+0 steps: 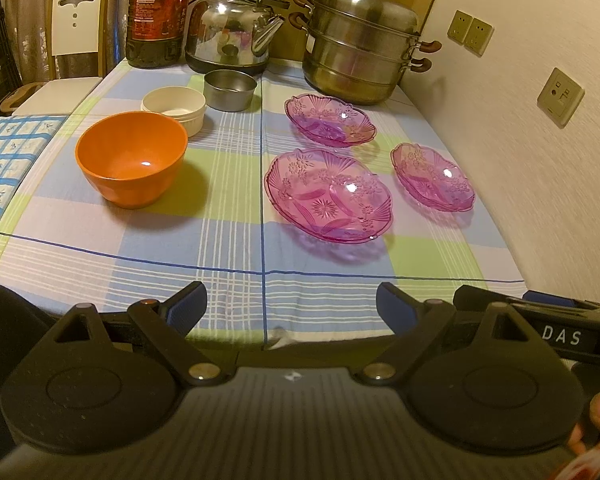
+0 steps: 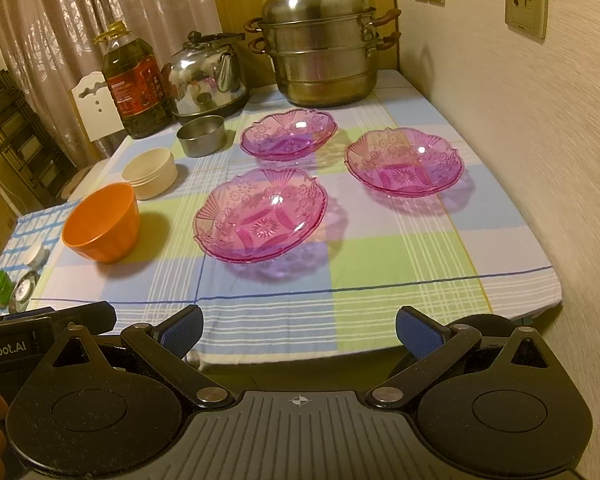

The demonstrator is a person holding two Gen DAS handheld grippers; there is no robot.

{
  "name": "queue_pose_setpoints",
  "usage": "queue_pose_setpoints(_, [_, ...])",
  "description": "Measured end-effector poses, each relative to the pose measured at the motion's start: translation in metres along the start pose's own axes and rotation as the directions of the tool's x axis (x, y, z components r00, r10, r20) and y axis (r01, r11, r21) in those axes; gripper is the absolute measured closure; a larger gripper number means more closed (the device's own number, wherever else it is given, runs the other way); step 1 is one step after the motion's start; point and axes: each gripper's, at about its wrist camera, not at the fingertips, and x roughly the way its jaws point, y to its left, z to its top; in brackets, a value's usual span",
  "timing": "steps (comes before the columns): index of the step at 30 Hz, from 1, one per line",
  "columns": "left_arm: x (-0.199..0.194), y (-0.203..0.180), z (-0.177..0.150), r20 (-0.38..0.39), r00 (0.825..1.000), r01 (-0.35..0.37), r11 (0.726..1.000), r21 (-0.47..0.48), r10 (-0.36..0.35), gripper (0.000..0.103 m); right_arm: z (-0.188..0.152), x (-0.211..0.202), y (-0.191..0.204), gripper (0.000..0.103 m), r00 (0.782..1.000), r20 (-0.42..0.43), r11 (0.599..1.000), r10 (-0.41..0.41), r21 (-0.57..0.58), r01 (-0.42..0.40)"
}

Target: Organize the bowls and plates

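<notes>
Your left gripper [image 1: 291,304] has jaws spread wide, nothing btwn the blue pads, touching nothing; it hangs at the near edge of the table [image 1: 228,248]. Your right gripper [image 2: 299,326] is the same: jaws wide apart, empty, at the near edge.

Count ahead of you: 3 pink plates, 3 bowls. Near plate [image 1: 328,195] sits centre, right plate [image 1: 432,176] by the wall, far plate [image 1: 330,120] behind them, all apart from each other. Bowls run in a row on the left: orange bowl [image 1: 132,158] nearest, white bowl [image 1: 175,108] just behind it, steel bowl [image 1: 230,89] farthest. At the back: 1 oil bottle [image 1: 158,12], 1 kettle [image 1: 232,28], 1 steamer pot [image 1: 360,40].
</notes>
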Motion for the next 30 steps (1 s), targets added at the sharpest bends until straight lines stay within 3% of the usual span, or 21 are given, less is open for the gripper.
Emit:
queue_pose_setpoints(21, [0.0002, 0.0002, -0.0005, 0.001, 1.000, 0.000, 1.000, 0.000, 0.000, 0.013, -0.0003, 0.0010, -0.0007, 0.001, 1.000, -0.001, 1.000, 0.000, 0.006, 0.000])
queue_pose_setpoints(30, [-0.0018, -0.0012, 0.0052, 0.015, 1.000, 0.010, 1.000, -0.016, -0.010, 0.013, 0.0043, 0.0000, -0.0077, 0.001, 0.999, 0.009, 0.997, 0.031, 0.065, -0.031])
